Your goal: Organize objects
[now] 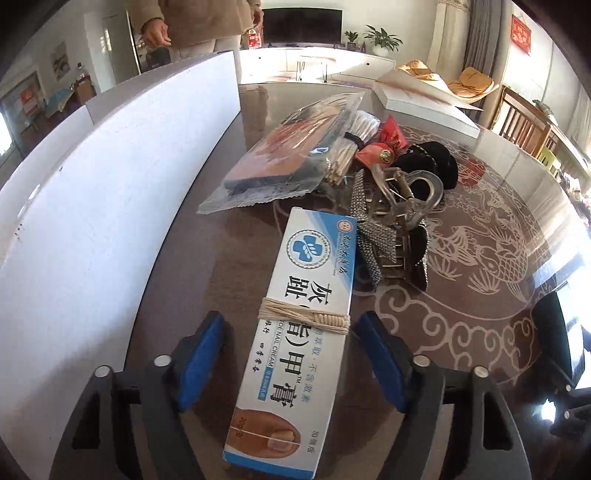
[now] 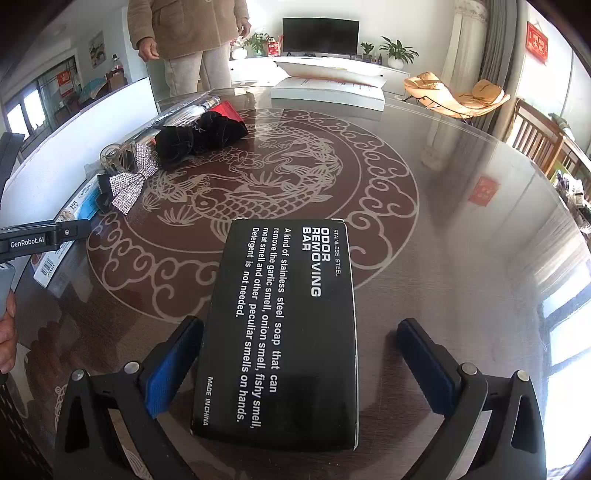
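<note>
My left gripper [image 1: 291, 354] is open, its blue pads on either side of a white and blue toenail cream box [image 1: 295, 332] wrapped with a string band, lying on the table. My right gripper [image 2: 301, 365] is open around a black odor removing bar box [image 2: 284, 332]; the left pad is close to the box, the right pad stands apart. The cream box [image 2: 79, 206] and the left gripper [image 2: 44, 238] also show at the left of the right wrist view.
Behind the cream box lie a rhinestone hair clip [image 1: 391, 236], a black velvet bow [image 1: 432, 162], a clear packet [image 1: 288, 155], cotton swabs [image 1: 354, 144] and a red pouch [image 1: 384, 144]. A white panel [image 1: 92, 206] stands on the left. A white open box [image 2: 328, 88] sits at the far edge. A person [image 2: 188, 33] stands beyond.
</note>
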Tool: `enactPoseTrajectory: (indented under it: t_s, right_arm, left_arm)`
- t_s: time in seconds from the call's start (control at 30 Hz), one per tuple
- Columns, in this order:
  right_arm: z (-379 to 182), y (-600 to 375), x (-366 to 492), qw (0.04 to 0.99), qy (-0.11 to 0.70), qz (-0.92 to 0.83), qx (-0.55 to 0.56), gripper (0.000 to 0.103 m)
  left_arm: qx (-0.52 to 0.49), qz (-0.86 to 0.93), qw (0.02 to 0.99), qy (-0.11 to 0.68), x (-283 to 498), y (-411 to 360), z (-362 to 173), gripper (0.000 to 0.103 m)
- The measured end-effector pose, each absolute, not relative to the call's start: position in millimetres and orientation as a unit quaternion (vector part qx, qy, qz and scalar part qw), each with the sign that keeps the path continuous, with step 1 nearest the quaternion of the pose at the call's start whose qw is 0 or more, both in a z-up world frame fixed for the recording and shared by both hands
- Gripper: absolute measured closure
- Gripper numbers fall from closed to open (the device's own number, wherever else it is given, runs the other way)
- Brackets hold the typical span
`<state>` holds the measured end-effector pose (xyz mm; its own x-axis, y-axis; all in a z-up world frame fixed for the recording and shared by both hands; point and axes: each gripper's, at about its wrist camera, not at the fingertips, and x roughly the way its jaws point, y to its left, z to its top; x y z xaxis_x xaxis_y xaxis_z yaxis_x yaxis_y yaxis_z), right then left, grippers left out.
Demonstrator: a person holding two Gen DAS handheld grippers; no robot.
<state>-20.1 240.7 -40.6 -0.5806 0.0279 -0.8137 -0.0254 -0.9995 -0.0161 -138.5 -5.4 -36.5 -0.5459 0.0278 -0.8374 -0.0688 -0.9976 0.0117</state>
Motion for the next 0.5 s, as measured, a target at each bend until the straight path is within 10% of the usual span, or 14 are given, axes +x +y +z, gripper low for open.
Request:
enactPoseTrajectory:
  t_s: [0.23,0.3,0.5]
  right_arm:
    - [-40.4,241.0,-20.5,0.015,-0.001,0.889,-0.458,0.000]
    - [-40.4,241.1,-20.5,0.015,-0.001,0.889,-0.458,0.000]
    - [-40.5,241.3,-20.5,0.015,-0.001,0.889,-0.458,0.000]
  left_arm:
    - [-0.444,0.895,0.032,0.024,-90.6,14.2,-38.2,0.054]
    - [-0.457,0.889,0.020,0.022,-89.9,9.4,-42.1,0.002]
    - [-0.472,0.882,0.018,0.008,-93.7,2.6,-46.2,0.000]
